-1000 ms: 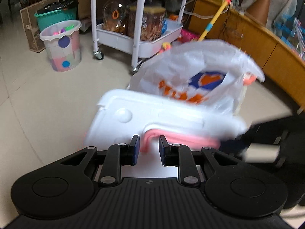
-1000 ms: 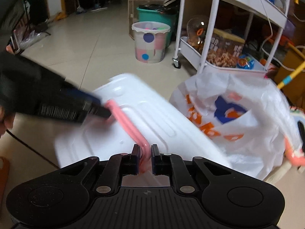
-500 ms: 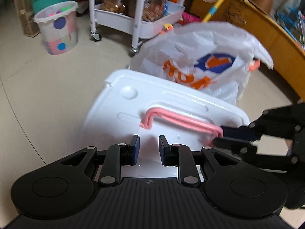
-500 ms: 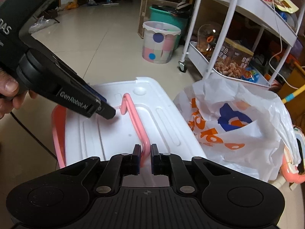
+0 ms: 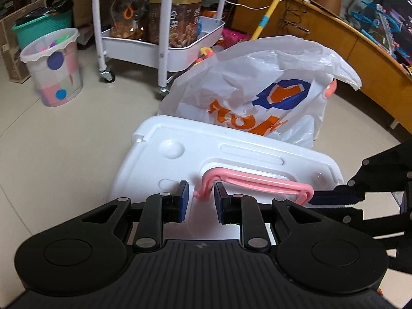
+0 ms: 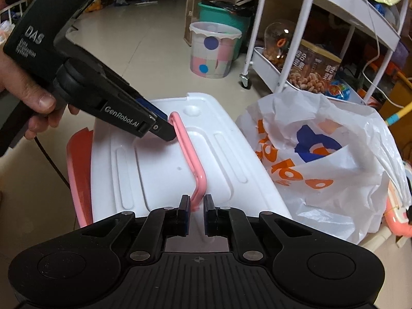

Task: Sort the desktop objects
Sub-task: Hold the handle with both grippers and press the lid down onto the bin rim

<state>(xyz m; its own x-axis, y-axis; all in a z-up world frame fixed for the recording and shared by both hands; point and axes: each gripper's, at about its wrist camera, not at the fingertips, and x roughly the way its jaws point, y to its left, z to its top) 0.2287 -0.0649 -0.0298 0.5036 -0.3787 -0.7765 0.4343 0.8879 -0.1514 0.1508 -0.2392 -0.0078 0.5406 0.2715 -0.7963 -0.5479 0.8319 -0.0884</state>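
Note:
A white plastic storage box point(image 5: 231, 152) with a pink handle point(image 5: 257, 182) on its lid sits on the floor; it also shows in the right wrist view point(image 6: 159, 175). My left gripper point(image 5: 199, 197) is open, its fingers either side of the handle's left end. My right gripper point(image 6: 197, 211) is nearly closed around the other end of the pink handle point(image 6: 189, 159), with small gaps at the pads. The right gripper shows in the left wrist view point(image 5: 334, 198), and the left gripper in the right wrist view point(image 6: 159, 126).
A white shopping bag point(image 5: 257, 87) with orange and blue print stands right behind the box. A white wheeled cart point(image 5: 164, 38) with snack jars, a dotted bin point(image 5: 55, 69) and a teal basket point(image 5: 38, 25) stand farther back. A wooden counter point(image 5: 360, 51) curves along the right.
My left gripper moved forward to the handle's left end, which now sits between its open fingers. The right gripper stays at the other end. The box has settled and the blur is gone.

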